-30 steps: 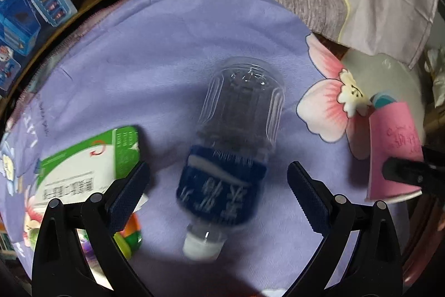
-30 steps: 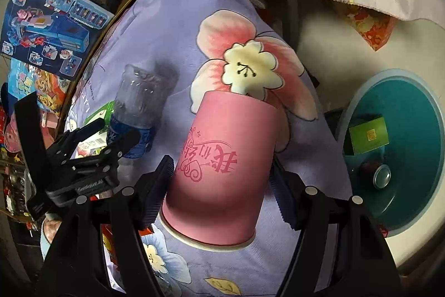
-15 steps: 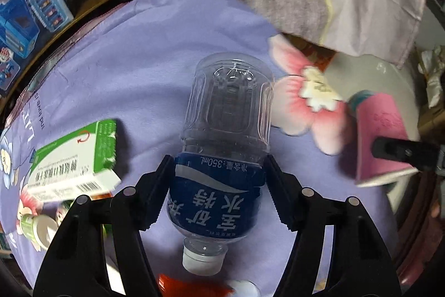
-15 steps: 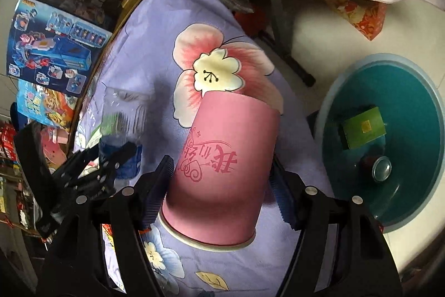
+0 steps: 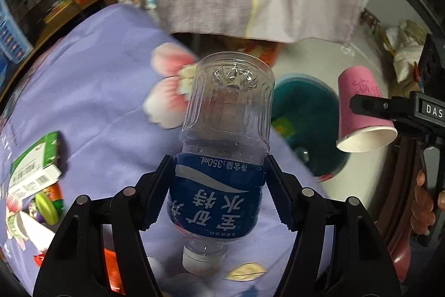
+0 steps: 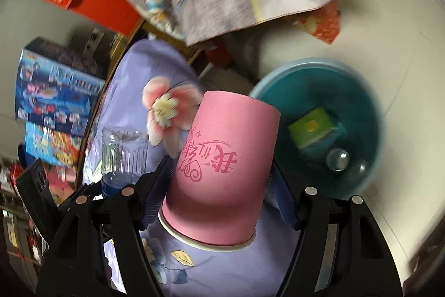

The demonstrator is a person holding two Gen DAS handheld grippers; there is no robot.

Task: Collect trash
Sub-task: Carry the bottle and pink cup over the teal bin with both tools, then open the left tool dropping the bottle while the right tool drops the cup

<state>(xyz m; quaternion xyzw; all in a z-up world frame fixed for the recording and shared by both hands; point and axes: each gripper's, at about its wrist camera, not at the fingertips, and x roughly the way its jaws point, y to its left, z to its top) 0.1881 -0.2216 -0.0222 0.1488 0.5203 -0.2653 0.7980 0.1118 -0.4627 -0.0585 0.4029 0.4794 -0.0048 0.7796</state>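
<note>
Left wrist view: our left gripper (image 5: 219, 189) clamps bottle (image 5: 225, 135), lifted above bedspread (image 5: 91, 91). Our right gripper (image 6: 221, 191) clamps pink cup (image 6: 222, 166). We judge carry step underway; next, bring both over teal basin (image 6: 370, 99), release.

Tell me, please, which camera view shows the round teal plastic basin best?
The right wrist view: the round teal plastic basin shows nearly whole, with a green box inside. In the left wrist view the clear plastic bottle, held by the left gripper, hides part of it.
</note>
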